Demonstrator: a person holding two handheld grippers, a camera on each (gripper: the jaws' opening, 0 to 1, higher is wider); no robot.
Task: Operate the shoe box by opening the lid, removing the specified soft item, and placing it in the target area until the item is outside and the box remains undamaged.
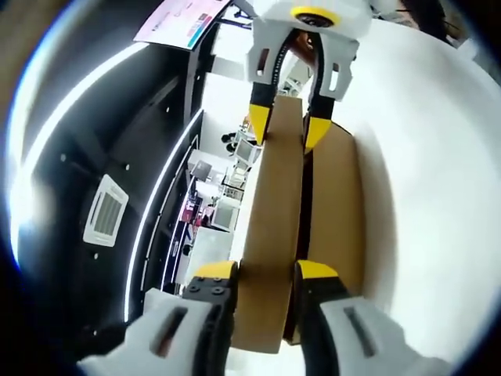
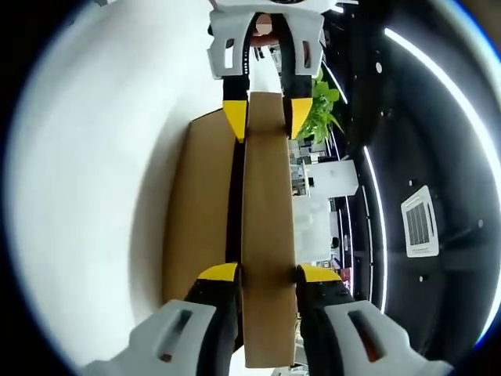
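Observation:
A brown cardboard shoe box [image 1: 338, 205] rests on a white table [image 1: 423, 157]; both views are rolled sideways. Its lid [image 1: 274, 211] shows edge-on as a long brown band, with a dark gap between it and the box body. My left gripper [image 1: 266, 274] is shut on the near end of the lid. My right gripper [image 1: 288, 125] is clamped on the far end. In the right gripper view, the right gripper [image 2: 268, 274] pinches the lid [image 2: 268, 204] and the left gripper [image 2: 266, 117] holds the opposite end, with the box [image 2: 200, 211] beside it. The box's contents are hidden.
The white table [image 2: 102, 180] spreads around the box. Beyond it are a dark ceiling with light strips [image 2: 438, 74] and an air vent [image 1: 106, 210]. A green plant [image 2: 319, 110] and office furniture [image 1: 227, 188] stand in the distance.

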